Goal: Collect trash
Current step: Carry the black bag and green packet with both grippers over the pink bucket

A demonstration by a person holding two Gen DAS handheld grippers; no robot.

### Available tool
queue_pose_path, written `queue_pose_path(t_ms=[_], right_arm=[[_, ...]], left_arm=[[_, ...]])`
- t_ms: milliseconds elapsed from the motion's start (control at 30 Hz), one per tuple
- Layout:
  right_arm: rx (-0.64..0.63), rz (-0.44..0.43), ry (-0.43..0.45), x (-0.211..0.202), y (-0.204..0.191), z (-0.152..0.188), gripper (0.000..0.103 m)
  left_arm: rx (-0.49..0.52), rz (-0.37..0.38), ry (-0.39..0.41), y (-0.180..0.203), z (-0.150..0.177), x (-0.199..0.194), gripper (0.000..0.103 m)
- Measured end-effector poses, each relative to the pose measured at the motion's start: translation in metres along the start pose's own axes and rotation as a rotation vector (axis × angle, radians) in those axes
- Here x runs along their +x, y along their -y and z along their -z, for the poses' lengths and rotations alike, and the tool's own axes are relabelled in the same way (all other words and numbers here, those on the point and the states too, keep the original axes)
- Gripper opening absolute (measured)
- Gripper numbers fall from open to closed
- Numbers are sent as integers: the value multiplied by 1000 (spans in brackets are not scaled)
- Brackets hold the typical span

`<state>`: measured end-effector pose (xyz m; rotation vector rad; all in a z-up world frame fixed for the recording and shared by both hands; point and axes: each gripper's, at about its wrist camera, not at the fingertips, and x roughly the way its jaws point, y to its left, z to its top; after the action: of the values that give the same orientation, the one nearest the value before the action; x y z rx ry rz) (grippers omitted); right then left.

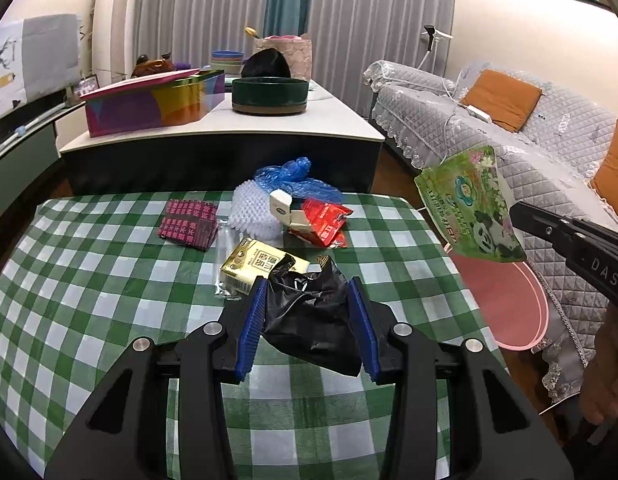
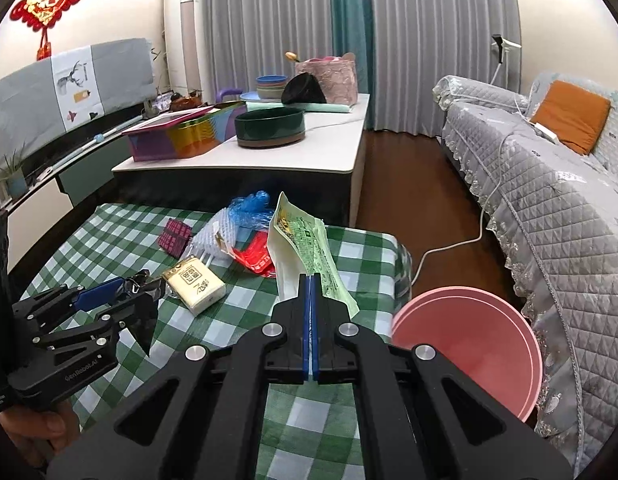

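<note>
Trash is being gathered with both tools at once: the left gripper (image 1: 311,292) is pinching a crumpled black wrapper (image 1: 315,316) between its blue ribbed pads (image 1: 253,324) at the lower middle of the left view, and the right gripper (image 2: 311,280) is clamping its pads tight on a flat green pouch (image 2: 305,240), printed with a panda on its face, which is showing at the right edge of the left view over the pink bin (image 2: 469,344). Both pieces are looking feather-light and limp; the black wrapper is glossy thin film that is likely to slip or spring open, so a pinch across its bunched middle is probably serving best, while the pouch is stiffer laminated sheet, holding its shape when taken by one edge. More litter is lying on the green checked cloth (image 1: 89,280) toward the middle of the frame: a gold carton (image 1: 253,268), boxy and firm enough to be squeezed across its narrow sides; a red foil packet (image 1: 327,222), creased and slick; a dark red patterned packet (image 1: 189,224), flat; white bubbled foam (image 1: 251,212), soft and springy; and a blue plastic bag (image 1: 297,176), wispy and easily snagged.
</note>
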<state>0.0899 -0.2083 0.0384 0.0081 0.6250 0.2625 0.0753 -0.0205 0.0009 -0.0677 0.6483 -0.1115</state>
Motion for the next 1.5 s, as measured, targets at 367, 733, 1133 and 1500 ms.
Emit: queue_pose_path(t_ms=[367, 733, 1133, 1500], right_arm=[[60, 12, 34, -18, 30, -2, 0], [129, 44, 58, -28, 67, -7, 0], [191, 121, 66, -34, 106, -10, 0], [234, 179, 60, -38, 139, -6, 0]], left_arm=[[-12, 14, 12, 17, -19, 4, 41], [7, 35, -3, 43, -36, 18, 41], [57, 88, -4, 91, -60, 34, 41], [101, 137, -17, 128, -83, 47, 41]])
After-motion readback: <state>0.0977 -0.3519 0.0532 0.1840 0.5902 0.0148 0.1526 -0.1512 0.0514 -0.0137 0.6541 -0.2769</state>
